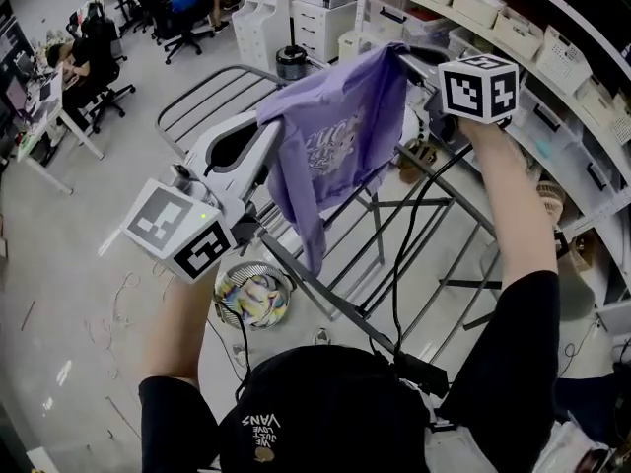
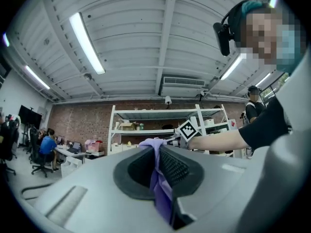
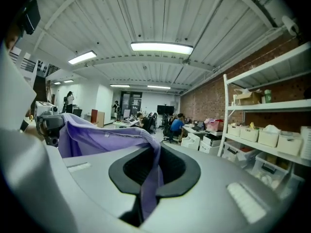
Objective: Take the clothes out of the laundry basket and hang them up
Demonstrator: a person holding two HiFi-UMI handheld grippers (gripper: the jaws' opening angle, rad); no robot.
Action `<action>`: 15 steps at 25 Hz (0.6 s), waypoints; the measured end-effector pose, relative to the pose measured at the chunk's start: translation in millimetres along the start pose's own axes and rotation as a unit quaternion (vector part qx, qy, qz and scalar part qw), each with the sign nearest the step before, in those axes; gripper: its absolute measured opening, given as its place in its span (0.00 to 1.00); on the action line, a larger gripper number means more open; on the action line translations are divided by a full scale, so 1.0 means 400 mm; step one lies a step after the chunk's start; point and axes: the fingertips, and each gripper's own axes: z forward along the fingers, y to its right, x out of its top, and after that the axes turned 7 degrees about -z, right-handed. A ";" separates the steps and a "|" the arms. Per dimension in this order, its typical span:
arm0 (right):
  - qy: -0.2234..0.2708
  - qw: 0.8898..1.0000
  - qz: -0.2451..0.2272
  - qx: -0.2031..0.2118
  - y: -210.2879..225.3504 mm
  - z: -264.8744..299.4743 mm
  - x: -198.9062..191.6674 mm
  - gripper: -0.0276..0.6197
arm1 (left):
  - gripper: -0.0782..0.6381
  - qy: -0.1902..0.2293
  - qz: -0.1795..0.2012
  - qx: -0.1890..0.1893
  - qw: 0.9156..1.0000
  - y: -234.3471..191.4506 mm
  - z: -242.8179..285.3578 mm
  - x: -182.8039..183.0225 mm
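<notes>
Head view
- Garment: a purple T-shirt (image 1: 340, 136) with a pale print on the front, bunched and creased, held up in the air between the two claws.
- Place: just toward 12 o'clock from the picture's middle, above the bars of a metal drying rack (image 1: 232, 92). I can't tell whether it touches them.
- Hang: one long fold droops toward 6 o'clock in front of the rack's legs.
- Left gripper (image 1: 268, 123): at the shirt's 9 o'clock edge, its tips buried in the cloth.
- Right gripper (image 1: 406, 59): at the shirt's 2 o'clock corner, with its marker cube (image 1: 478, 89) just behind.
- Surroundings: shelves (image 1: 532, 37) with bins run along the 2 o'clock side.

Left gripper view
- Claw: pressed together, pinching a thin ridge of purple cloth.
- Cloth: it bulges over the tips at 12 o'clock and trails down between the pads toward 6 o'clock.
- Beyond: the other cube and a bare forearm at 1 o'clock, in front of a brick wall.

Right gripper view
- Claw: pressed together on a hem of the same shirt.
- Cloth: a smooth lilac sheet stretches away toward 9 o'clock, where the other claw holds it. A narrow strip falls between the pads toward 6 o'clock.
</notes>
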 end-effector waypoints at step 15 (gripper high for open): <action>-0.082 0.988 0.131 0.006 -0.030 -0.159 -0.446 0.09 | 0.13 -0.148 -0.064 -0.132 0.978 0.270 -0.022 -0.425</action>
